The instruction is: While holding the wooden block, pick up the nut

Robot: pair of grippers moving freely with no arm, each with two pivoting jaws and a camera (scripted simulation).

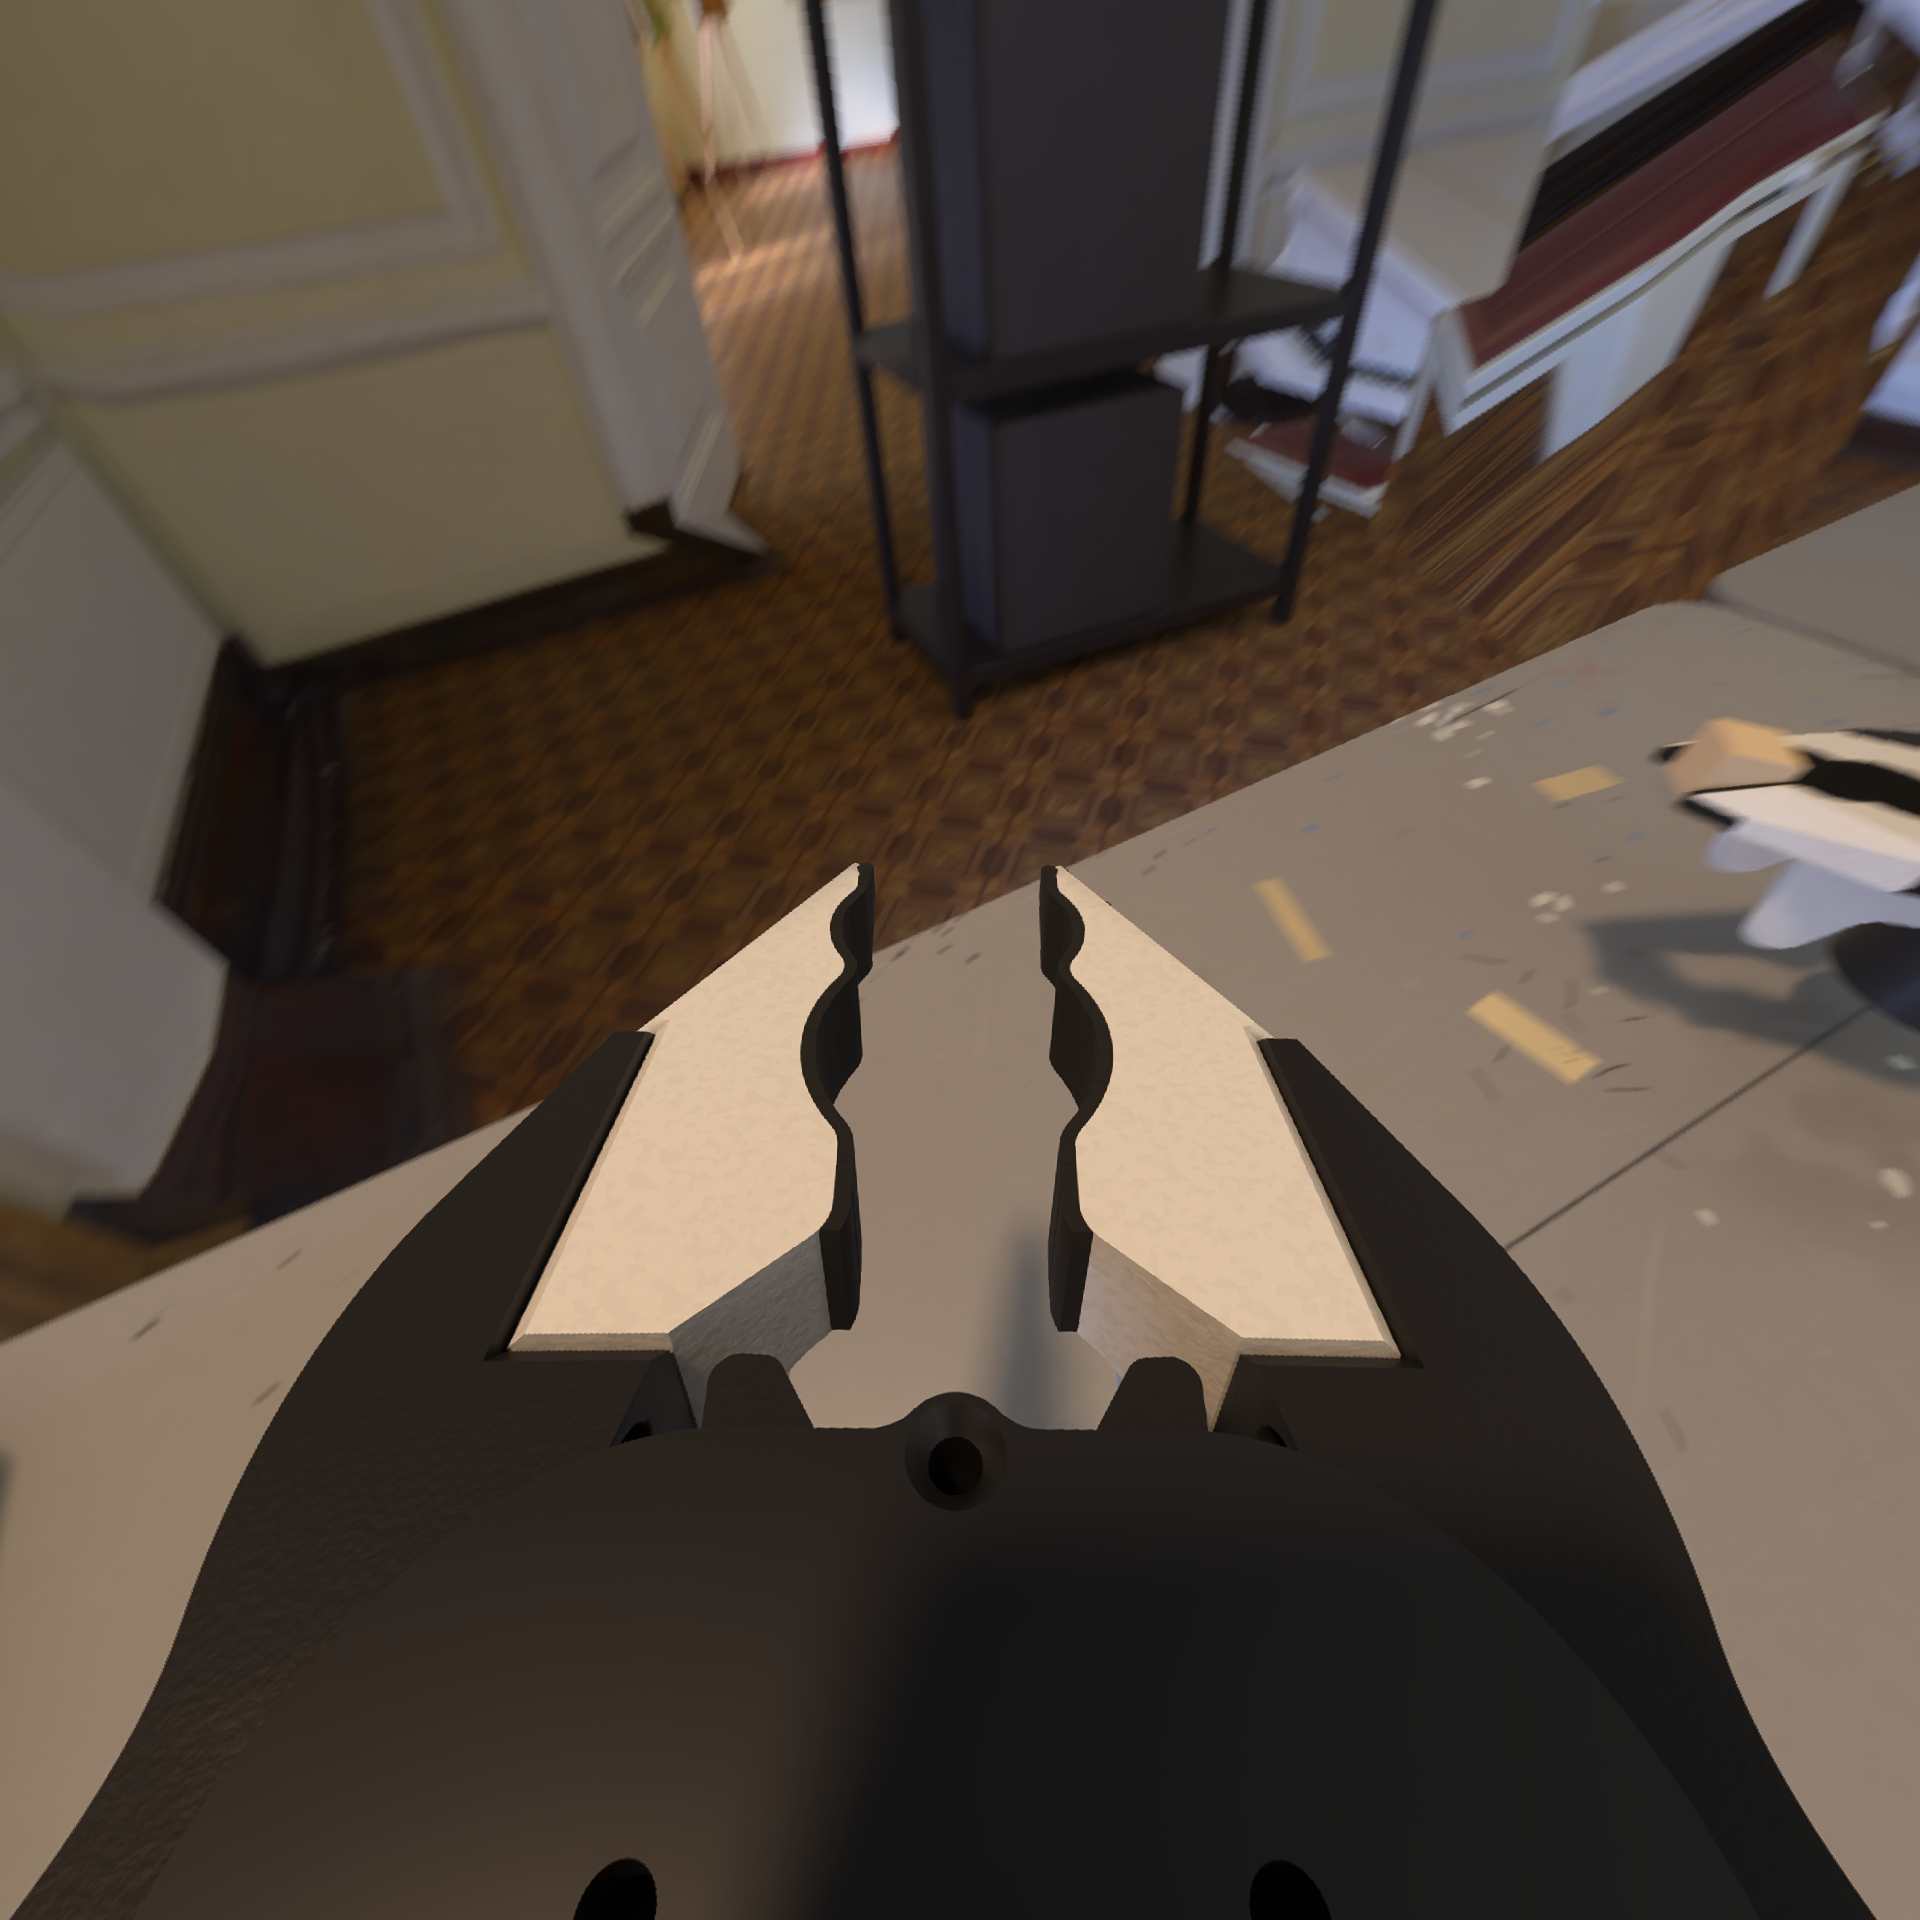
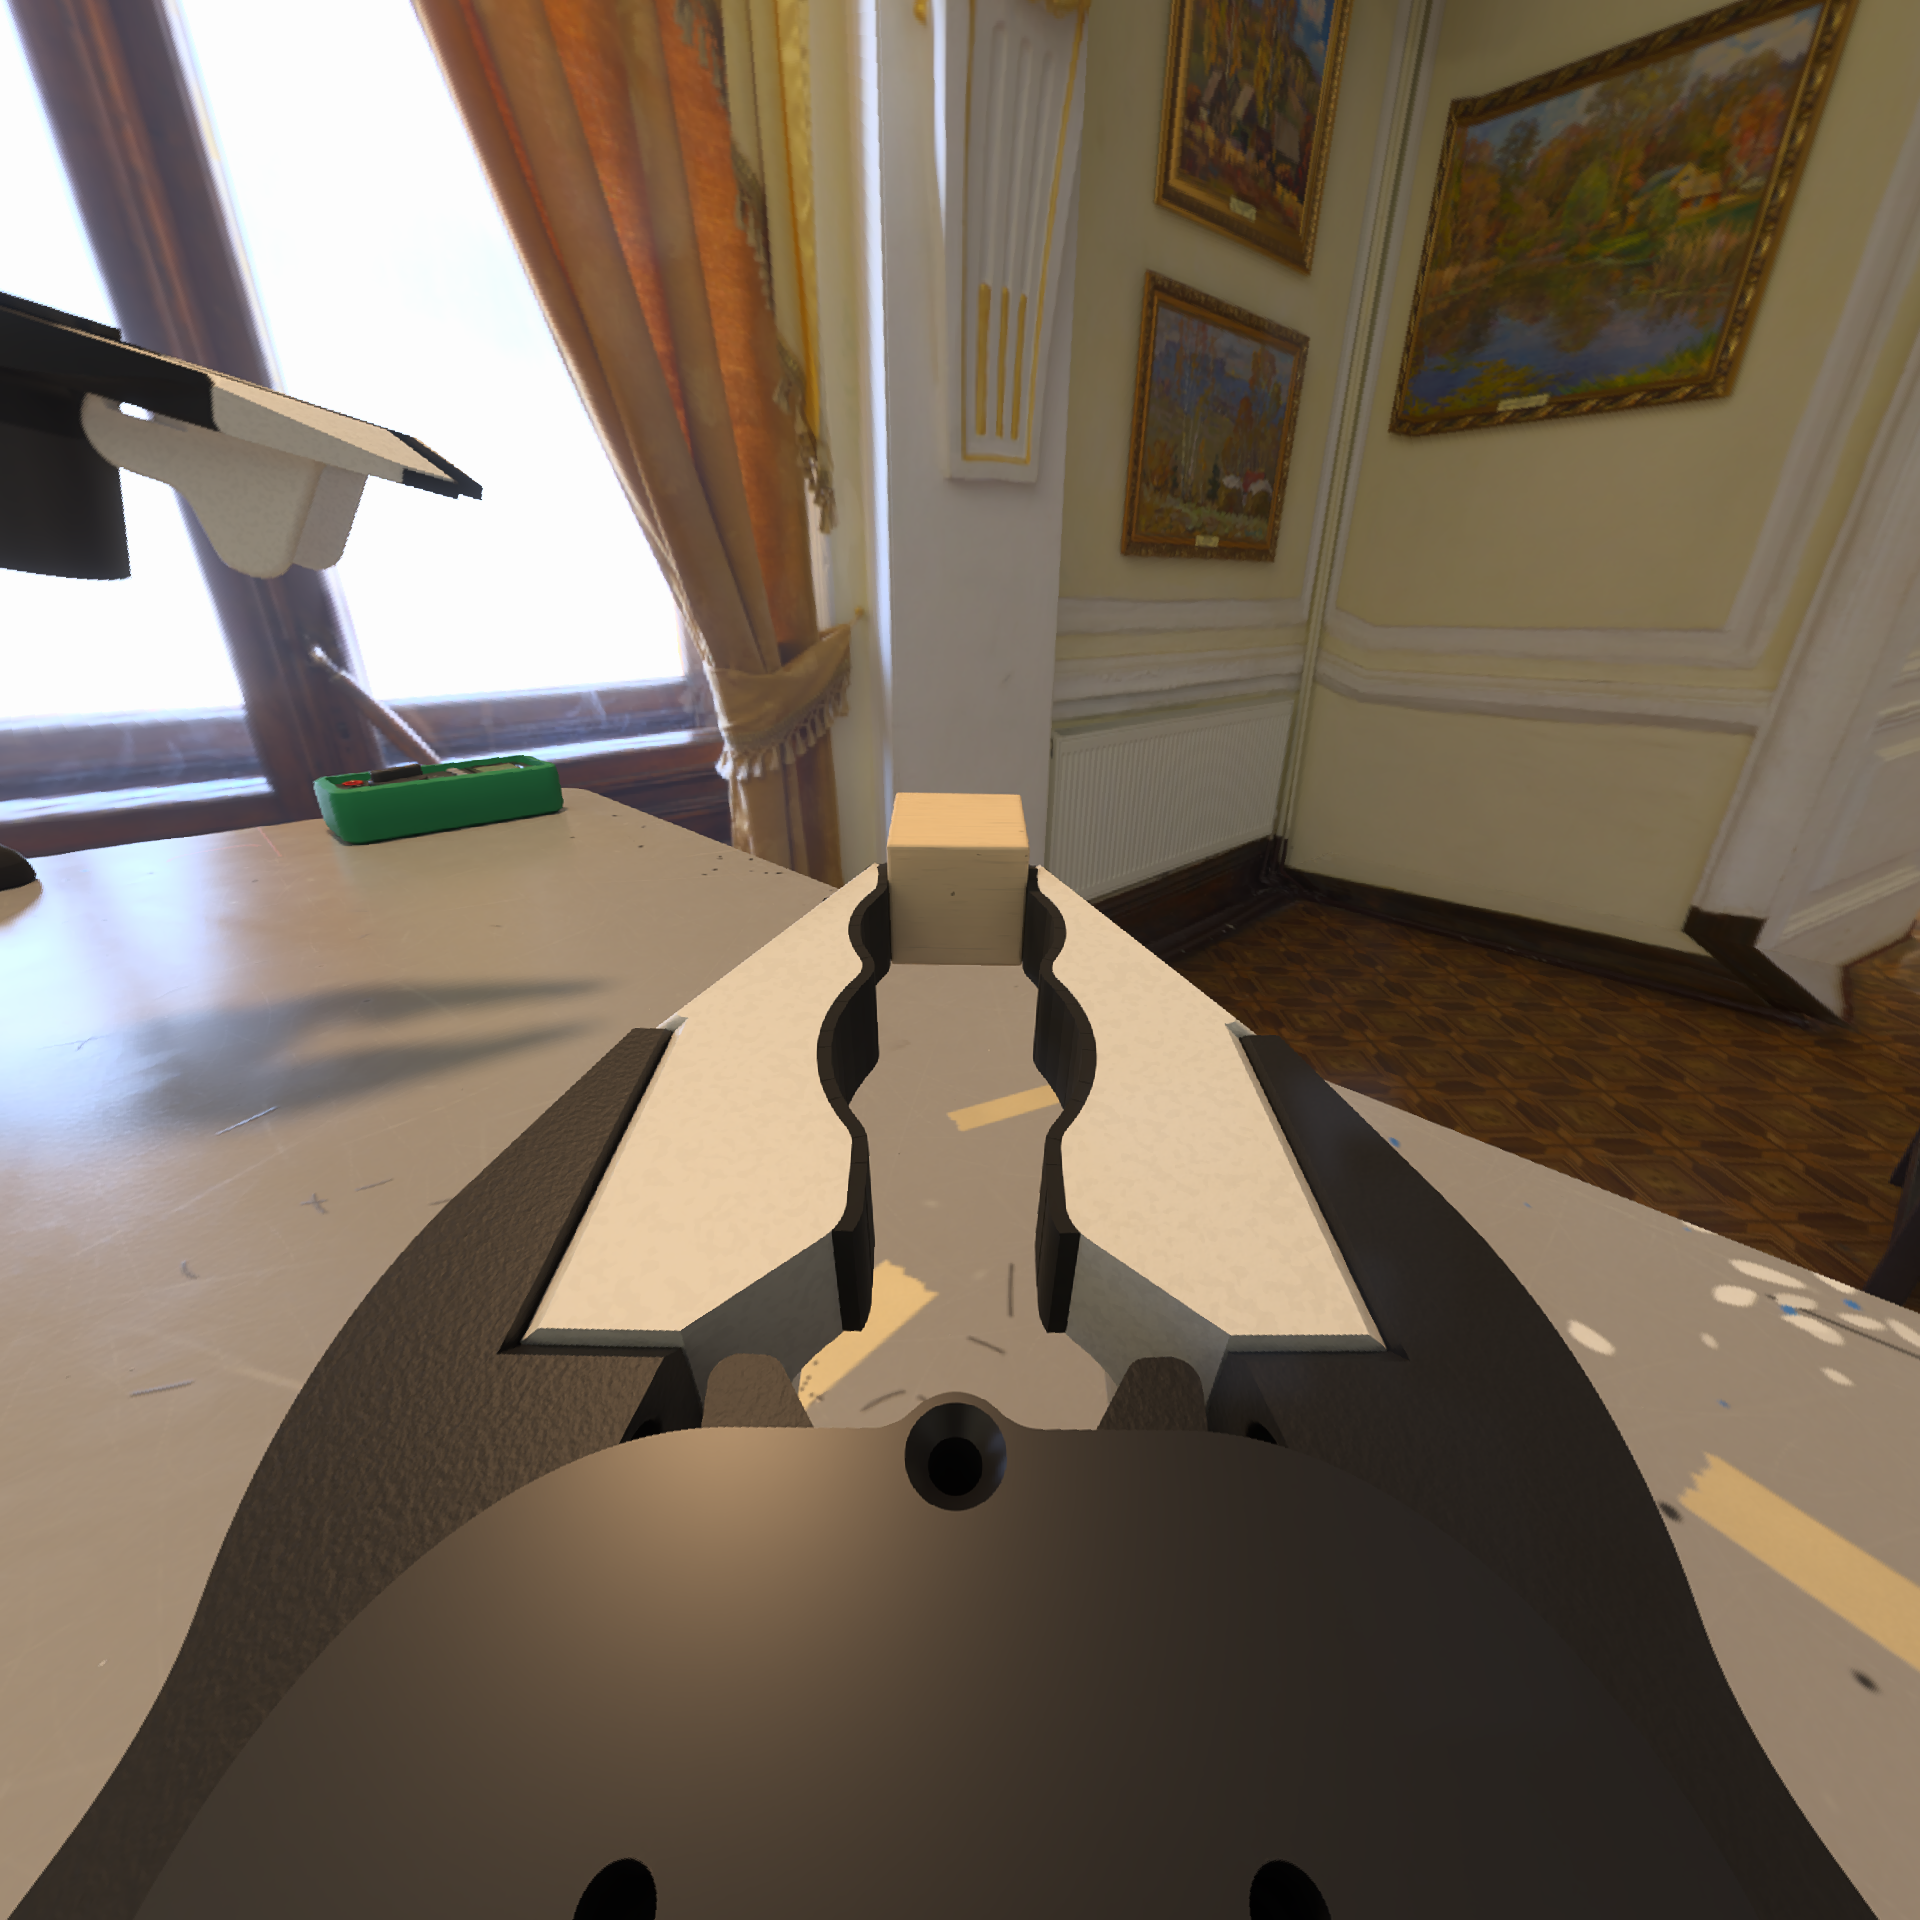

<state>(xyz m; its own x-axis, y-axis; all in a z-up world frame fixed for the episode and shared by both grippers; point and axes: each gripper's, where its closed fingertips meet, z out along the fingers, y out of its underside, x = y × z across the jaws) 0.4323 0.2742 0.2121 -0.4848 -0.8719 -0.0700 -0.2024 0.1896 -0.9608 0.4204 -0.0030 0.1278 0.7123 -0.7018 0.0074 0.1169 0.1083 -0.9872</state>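
My right gripper [image 2: 956, 883] is shut on a pale wooden block [image 2: 956, 878], pinched between its fingertips and held above the grey table [image 2: 312, 1091]. The block [image 1: 1733, 750] and the right gripper [image 1: 1704, 774] also show at the far right of the left wrist view, above the table [image 1: 1403, 1195]. My left gripper [image 1: 956, 883] is open and empty, over the table near its far edge. It shows from the side at the upper left of the right wrist view [image 2: 447, 480]. No nut shows in either view.
A green tray [image 2: 436, 798] with small parts stands at the table's far corner by the window. Tan tape strips [image 1: 1532, 1034] lie on the table. A black shelf rack [image 1: 1049, 416] stands on the floor beyond the table edge.
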